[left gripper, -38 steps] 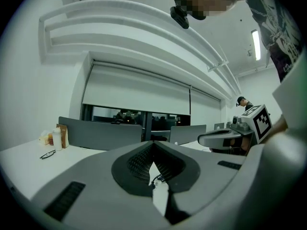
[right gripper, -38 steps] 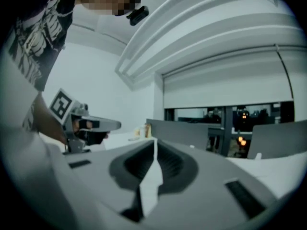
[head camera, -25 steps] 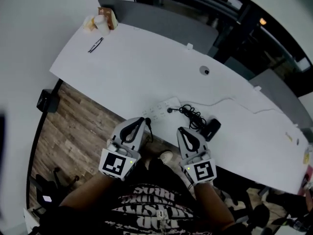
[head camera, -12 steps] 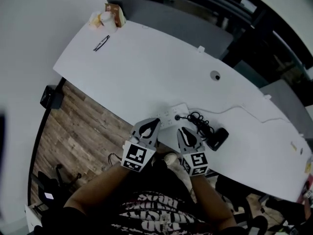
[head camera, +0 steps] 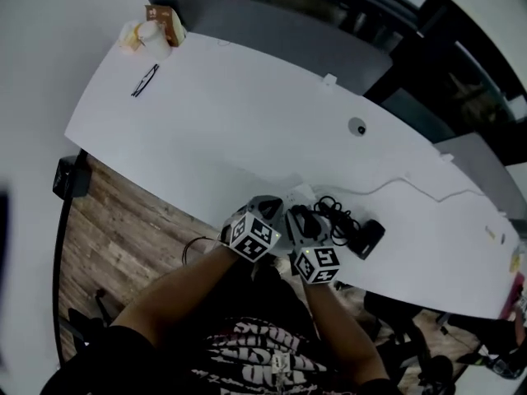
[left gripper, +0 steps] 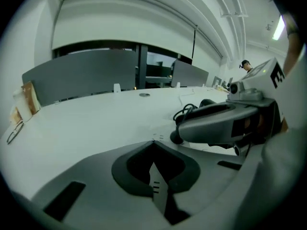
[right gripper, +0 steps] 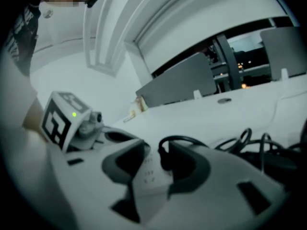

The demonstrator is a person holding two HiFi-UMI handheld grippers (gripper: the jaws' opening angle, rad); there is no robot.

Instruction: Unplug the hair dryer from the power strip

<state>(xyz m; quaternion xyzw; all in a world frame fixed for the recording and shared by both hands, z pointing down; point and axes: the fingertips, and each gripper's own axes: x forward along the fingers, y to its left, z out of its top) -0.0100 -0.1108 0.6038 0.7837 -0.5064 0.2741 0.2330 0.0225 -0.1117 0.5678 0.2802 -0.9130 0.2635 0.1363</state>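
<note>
The white power strip (head camera: 300, 192) lies near the desk's front edge, mostly hidden under both grippers. A black plug (right gripper: 164, 159) sits in it, and its coiled cord (head camera: 333, 211) runs to the black hair dryer (head camera: 369, 237) lying to the right. My right gripper (right gripper: 158, 150) is low over the power strip (right gripper: 146, 176). Its jaws are opening and stand on either side of the plug, not pressing on it. My left gripper (left gripper: 153, 145) is just left of it at the strip's near end, tips together with nothing held. The right gripper (left gripper: 220, 123) also shows in the left gripper view.
The long white desk (head camera: 247, 113) has glasses (head camera: 144, 79) and cups with snack packs (head camera: 148, 33) at its far left corner. A cable grommet (head camera: 356, 127) and a thin white cable (head camera: 412, 179) lie behind the dryer. Grey partitions (head camera: 272, 23) back the desk. Wooden floor (head camera: 123, 229) lies left.
Both grippers have come down and forward onto the power strip. The right jaws, shut before, now stand apart around the plug. The left jaws stay together.
</note>
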